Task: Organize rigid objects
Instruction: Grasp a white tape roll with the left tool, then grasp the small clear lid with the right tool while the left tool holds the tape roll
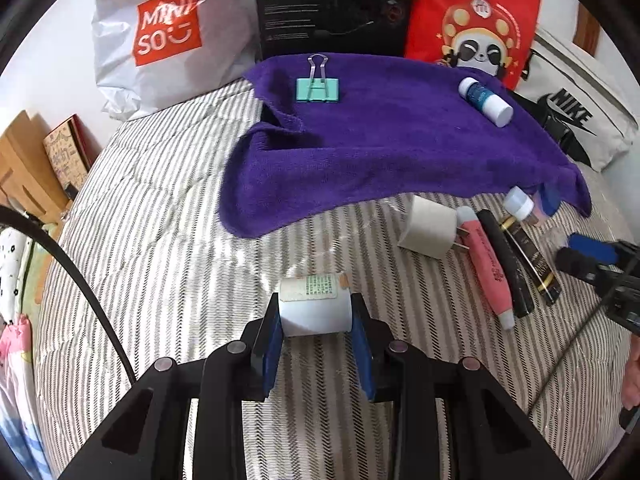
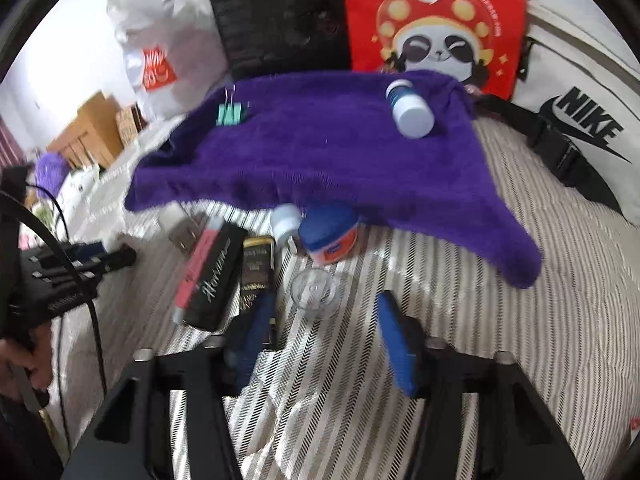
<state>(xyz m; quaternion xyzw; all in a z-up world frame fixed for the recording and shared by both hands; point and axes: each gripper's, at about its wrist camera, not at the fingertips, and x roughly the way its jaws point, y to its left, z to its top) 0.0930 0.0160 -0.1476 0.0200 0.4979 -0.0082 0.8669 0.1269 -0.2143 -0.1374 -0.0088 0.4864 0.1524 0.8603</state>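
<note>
My left gripper (image 1: 317, 309) is shut on a white bottle with a green label (image 1: 314, 304), held low over the striped bed. A purple towel (image 1: 380, 136) lies beyond it with a teal binder clip (image 1: 318, 89) and a blue-and-white bottle (image 1: 485, 101) on it. My right gripper (image 2: 324, 312) is open; a clear round lid (image 2: 315, 290) lies between its fingers. Ahead of it sit a blue-capped jar (image 2: 331, 236), a small white bottle (image 2: 285, 222), two black boxes (image 2: 216, 276), a pink tube (image 2: 196, 268) and a white charger plug (image 2: 178, 224).
Behind the towel stand a white Miniso bag (image 1: 160, 36), a black box (image 1: 332, 4), a red panda bag (image 1: 476, 16) and a white Nike bag (image 1: 576, 112). Wooden furniture (image 1: 24, 160) is at the left of the bed. A black cable (image 1: 80, 280) crosses the left side.
</note>
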